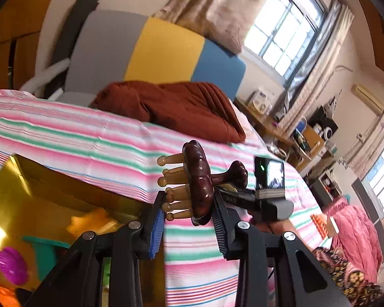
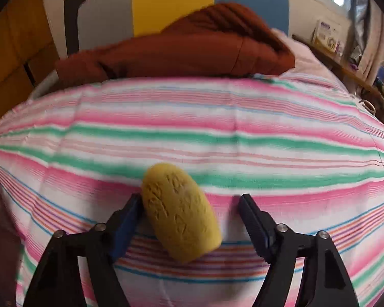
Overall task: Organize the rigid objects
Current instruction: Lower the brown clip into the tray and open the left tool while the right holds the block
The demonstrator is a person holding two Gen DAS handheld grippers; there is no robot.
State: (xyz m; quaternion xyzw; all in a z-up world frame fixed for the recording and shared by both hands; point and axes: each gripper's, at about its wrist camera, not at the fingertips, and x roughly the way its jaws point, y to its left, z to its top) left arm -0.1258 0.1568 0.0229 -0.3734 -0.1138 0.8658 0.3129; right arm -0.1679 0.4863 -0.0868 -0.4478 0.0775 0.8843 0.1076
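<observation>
My left gripper [image 1: 189, 215] is shut on a dark brown wooden massager [image 1: 198, 181] with several light pegs that point left and a knob handle that points right. It holds it above the striped bed, beside a golden box [image 1: 46, 199]. My right gripper [image 2: 189, 209] is open over the striped bedspread [image 2: 192, 128]. A yellow oval stone-like block [image 2: 180, 212] lies between its fingers, against the left finger and apart from the right one. The right gripper's body [image 1: 268, 194] shows behind the massager in the left wrist view.
The golden box at lower left holds a purple round object [image 1: 11, 264], a teal piece [image 1: 46, 250] and an orange shape [image 1: 89, 222]. A rust-brown quilt [image 1: 171, 107] lies at the head of the bed. A cluttered desk [image 1: 302, 133] stands at right under the window.
</observation>
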